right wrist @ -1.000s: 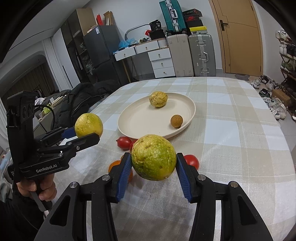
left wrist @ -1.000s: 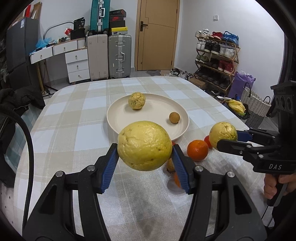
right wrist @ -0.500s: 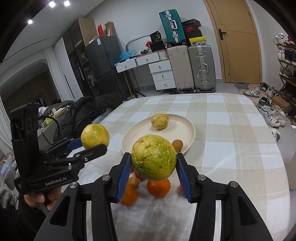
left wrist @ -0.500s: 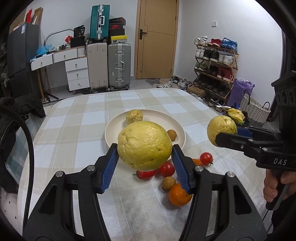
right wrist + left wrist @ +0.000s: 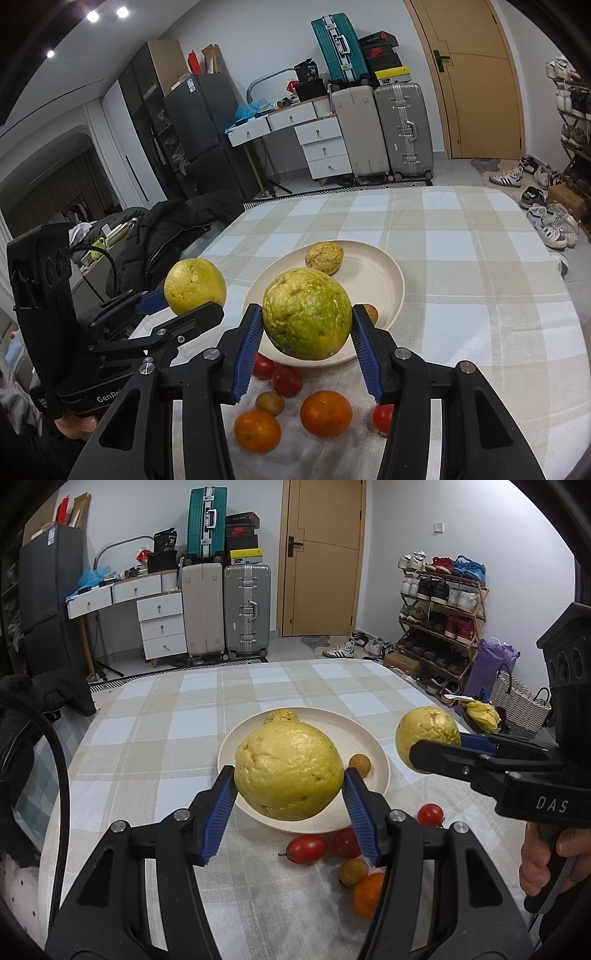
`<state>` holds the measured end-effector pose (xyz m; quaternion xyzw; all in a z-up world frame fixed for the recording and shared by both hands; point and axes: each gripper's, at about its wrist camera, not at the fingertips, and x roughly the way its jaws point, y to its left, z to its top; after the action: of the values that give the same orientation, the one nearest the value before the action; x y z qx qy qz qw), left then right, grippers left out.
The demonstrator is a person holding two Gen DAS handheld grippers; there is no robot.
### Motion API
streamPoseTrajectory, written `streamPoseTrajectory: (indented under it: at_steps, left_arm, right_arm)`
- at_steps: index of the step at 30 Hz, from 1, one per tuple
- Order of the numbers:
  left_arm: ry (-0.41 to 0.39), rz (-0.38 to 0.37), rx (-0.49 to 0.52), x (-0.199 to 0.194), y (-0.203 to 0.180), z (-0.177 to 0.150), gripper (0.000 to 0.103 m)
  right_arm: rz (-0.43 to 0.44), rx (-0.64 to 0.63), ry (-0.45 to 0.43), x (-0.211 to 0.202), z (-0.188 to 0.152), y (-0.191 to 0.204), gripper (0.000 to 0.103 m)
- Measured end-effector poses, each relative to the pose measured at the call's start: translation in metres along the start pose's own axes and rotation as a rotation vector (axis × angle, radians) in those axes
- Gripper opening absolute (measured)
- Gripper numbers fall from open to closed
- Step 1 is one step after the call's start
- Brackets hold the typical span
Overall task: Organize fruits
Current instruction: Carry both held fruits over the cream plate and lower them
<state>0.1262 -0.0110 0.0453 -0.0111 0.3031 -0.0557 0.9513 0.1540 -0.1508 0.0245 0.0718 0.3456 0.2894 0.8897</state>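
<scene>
My left gripper (image 5: pixel 290 781) is shut on a large yellow guava (image 5: pixel 289 770) and holds it above the near rim of the cream plate (image 5: pixel 365 742). My right gripper (image 5: pixel 306 325) is shut on a greenish guava (image 5: pixel 307 313), also in the air near the plate (image 5: pixel 373 277). Each gripper shows in the other's view, the right one (image 5: pixel 428 738) on my right, the left one (image 5: pixel 194 284) on my left. The plate holds a small bumpy yellow fruit (image 5: pixel 324 257) and a small brown round fruit (image 5: pixel 359 764).
On the checked tablecloth (image 5: pixel 147 746) in front of the plate lie red tomatoes (image 5: pixel 306 849), a brown longan (image 5: pixel 269 403) and two oranges (image 5: pixel 325 413). A black jacket (image 5: pixel 173 229) hangs off the table's left side. Suitcases and a shoe rack stand behind.
Both grippers have risen and pulled back from the plate with their guavas still held. The fruits on the cloth now show lower and nearer in both views.
</scene>
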Motion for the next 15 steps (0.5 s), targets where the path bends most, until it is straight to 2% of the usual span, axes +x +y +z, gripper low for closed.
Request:
streamPoseTrajectory:
  at_steps: [15]
  left_arm:
    - [0.054, 0.039, -0.009, 0.059, 0.008, 0.004, 0.056]
  right_arm:
    - [-0.009, 0.05, 0.094, 0.044, 0.005, -0.021, 0.049]
